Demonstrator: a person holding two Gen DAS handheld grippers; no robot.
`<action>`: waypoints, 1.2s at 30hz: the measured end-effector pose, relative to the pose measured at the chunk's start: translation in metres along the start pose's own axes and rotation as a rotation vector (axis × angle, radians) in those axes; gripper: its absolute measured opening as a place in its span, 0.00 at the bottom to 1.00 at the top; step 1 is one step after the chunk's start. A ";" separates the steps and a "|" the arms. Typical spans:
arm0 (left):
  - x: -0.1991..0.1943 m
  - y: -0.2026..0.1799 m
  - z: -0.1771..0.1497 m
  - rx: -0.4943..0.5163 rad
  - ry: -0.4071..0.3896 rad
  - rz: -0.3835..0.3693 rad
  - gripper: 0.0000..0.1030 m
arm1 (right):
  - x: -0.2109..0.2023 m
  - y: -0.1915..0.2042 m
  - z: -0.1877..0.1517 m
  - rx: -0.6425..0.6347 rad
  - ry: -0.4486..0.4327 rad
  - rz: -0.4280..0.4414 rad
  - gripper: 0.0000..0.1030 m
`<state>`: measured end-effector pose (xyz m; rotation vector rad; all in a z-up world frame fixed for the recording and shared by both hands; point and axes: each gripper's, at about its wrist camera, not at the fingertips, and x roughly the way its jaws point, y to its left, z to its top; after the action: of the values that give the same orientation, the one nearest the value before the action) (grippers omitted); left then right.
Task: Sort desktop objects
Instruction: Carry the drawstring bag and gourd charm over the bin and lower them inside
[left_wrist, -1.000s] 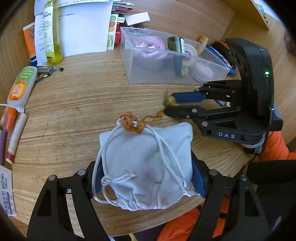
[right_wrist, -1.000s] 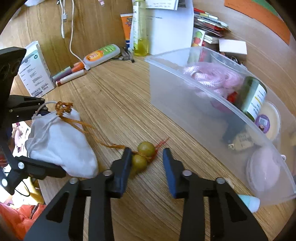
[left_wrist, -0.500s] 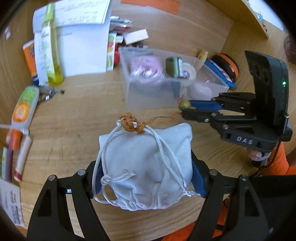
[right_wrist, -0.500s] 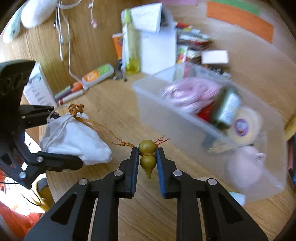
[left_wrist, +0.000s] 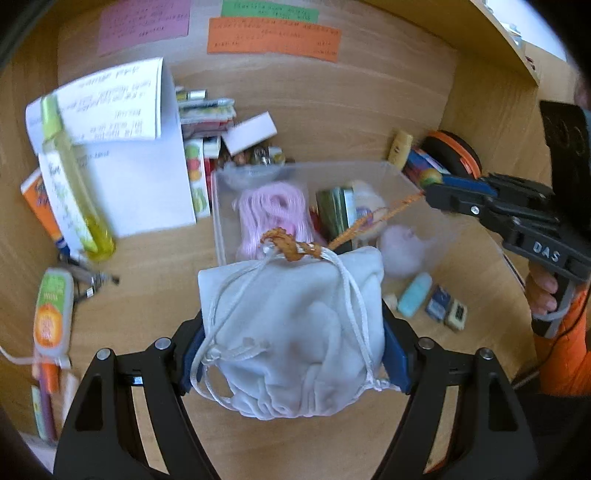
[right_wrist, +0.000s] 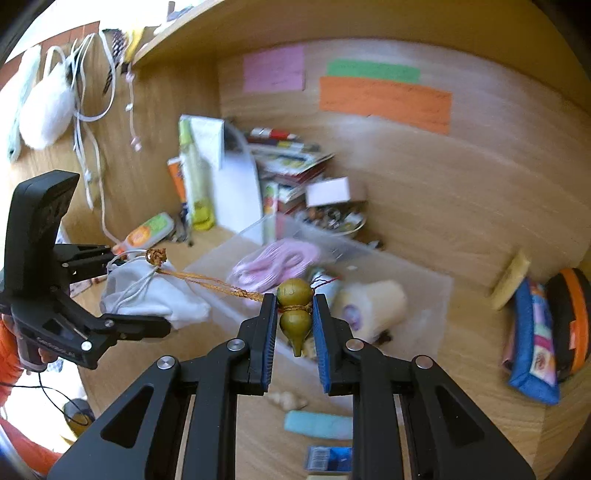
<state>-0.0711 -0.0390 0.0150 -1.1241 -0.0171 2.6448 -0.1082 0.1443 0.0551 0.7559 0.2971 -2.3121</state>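
Step in hand: white drawstring pouch (left_wrist: 291, 332) and its gourd charm (right_wrist: 294, 312), joined by an orange braided cord (left_wrist: 373, 216), carried together in the air above the clear plastic bin (left_wrist: 221, 206). Judged: mid-transfer toward the bin.

Left hand-held gripper (left_wrist: 291, 354): jaws stand wide, blue pads pressed on both flanks of the pouch; pouch fills the gap.

Right hand-held gripper (right_wrist: 294, 321): nearly closed, pads clamped on the two-lobed gourd charm; stem tip points down between the pads.

Cord: taut, running from the knot at the pouch mouth across to the charm.

Location of pouch: clear of the counter (left_wrist: 147, 295), in front of the bin's near wall, partly over its opening in the left wrist view.

Bin contents: pink coiled cord (left_wrist: 273, 206), dark green tin (left_wrist: 334, 210), pale round items; floor space is limited.

Next move (judgement): lower both ends together so the cord neither snags the rim nor tugs the pouch; release over a free patch.

Around: yellow bottle (left_wrist: 70, 192), white papers (left_wrist: 122, 147), orange-and-green tube (left_wrist: 51, 314) to the left; teal eraser-like block (left_wrist: 415, 295) and small packets to the right of the bin.

In the way: bin rim and crowded contents; a long cord could drape outside.
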 end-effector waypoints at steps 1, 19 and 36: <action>0.000 -0.001 0.005 0.005 -0.007 0.001 0.75 | -0.001 -0.004 0.003 0.005 -0.005 -0.010 0.17; 0.075 0.019 0.057 -0.043 0.054 0.027 0.75 | 0.032 -0.067 0.004 0.143 0.055 -0.064 0.17; 0.088 0.002 0.050 0.105 0.088 0.060 0.89 | 0.064 -0.071 -0.012 0.120 0.153 -0.097 0.17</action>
<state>-0.1652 -0.0142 -0.0119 -1.2214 0.1733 2.6108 -0.1889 0.1673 0.0080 1.0008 0.2696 -2.3842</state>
